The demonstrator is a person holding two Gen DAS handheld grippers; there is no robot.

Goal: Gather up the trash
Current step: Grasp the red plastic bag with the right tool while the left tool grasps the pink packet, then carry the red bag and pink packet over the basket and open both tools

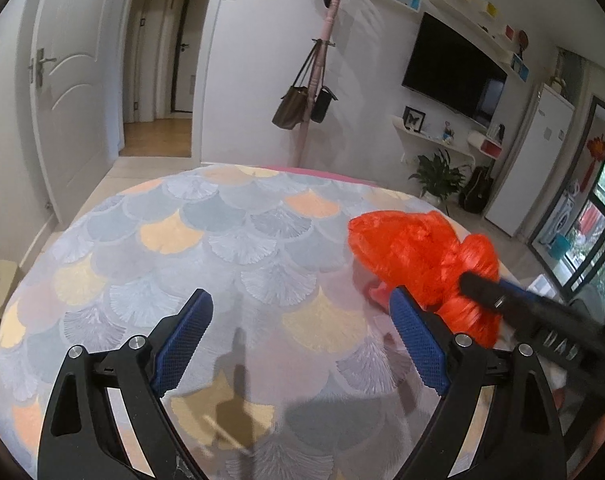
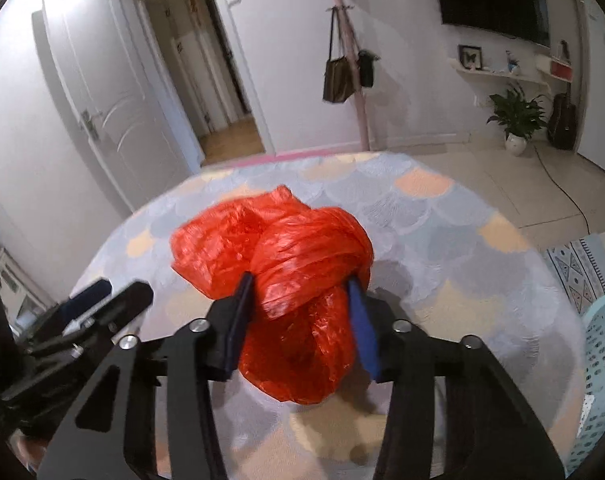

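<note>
Over the round table with its fan-patterned cloth, the right gripper is closed on a crumpled red plastic bag, its blue pads pinching the bundle at its narrow waist, with loose folds bulging ahead and below. The bag appears lifted just clear of the cloth, though blur makes that hard to confirm. Thin, slippery film is the main risk: the bunched plastic could slide out between the pads, or a trailing fold could drag on the cloth and tug the grip loose. The left gripper hovers just beside the bag, fingers spread wide and holding nothing; its right finger sits close enough to snag a fold. A pale blue perforated basket stands off the table's right edge, likely the drop point; the table rim lies between. Farther back, a coat stand with bags hanging on it is well apart.
</note>
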